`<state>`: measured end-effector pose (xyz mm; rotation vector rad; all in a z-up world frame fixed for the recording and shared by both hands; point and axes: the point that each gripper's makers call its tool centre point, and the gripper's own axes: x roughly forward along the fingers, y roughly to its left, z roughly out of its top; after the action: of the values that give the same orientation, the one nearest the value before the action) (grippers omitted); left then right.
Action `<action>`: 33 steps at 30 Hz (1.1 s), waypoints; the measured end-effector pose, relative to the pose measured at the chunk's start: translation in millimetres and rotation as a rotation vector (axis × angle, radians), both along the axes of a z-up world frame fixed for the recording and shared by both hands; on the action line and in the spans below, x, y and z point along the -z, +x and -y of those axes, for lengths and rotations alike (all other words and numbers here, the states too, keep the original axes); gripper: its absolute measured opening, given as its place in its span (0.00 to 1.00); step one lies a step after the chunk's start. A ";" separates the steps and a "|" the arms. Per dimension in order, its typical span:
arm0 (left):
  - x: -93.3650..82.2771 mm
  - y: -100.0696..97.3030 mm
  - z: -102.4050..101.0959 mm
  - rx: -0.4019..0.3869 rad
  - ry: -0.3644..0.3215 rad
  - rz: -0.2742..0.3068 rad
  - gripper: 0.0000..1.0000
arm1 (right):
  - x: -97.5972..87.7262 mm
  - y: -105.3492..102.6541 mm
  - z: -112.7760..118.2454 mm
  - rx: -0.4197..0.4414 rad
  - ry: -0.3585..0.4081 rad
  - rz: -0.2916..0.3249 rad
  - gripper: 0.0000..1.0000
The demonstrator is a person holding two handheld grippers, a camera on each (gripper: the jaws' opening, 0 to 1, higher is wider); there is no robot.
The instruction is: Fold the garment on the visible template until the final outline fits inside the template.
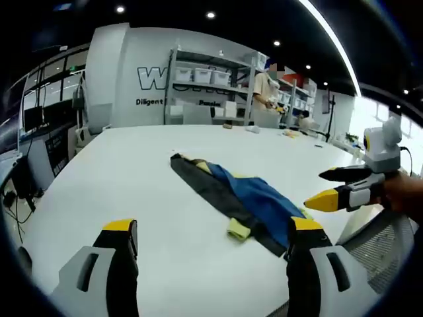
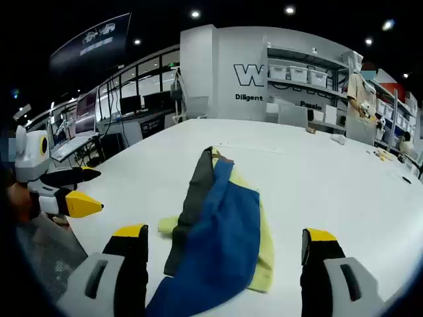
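One garment (image 2: 221,231), blue, dark grey and pale yellow in layers, lies bunched into a long narrow strip on the white desk (image 2: 317,172), reaching away from the near edge; no template outline can be made out under it. Both tools hang off the cloth with nothing in them: the left tool (image 1: 211,241) has its yellow-tipped jaws spread wide, straddling the garment's near end in the left gripper view, and the right tool (image 2: 221,247) is equally wide over the blue layer. Likely they are poised to choose corners for a fold. Shelving with white bins (image 2: 297,72) stands behind.
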<state>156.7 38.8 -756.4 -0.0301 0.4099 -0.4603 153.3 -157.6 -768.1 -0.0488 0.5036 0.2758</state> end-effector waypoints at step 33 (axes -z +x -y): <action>2.1 -1.5 2.5 0.013 -0.001 -0.014 0.86 | 0.2 -0.2 -0.8 -0.005 0.002 -0.003 0.98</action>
<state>155.2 36.3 -758.5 -0.0317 0.4234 -0.4732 153.0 -156.8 -768.3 -0.0479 0.5063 0.2812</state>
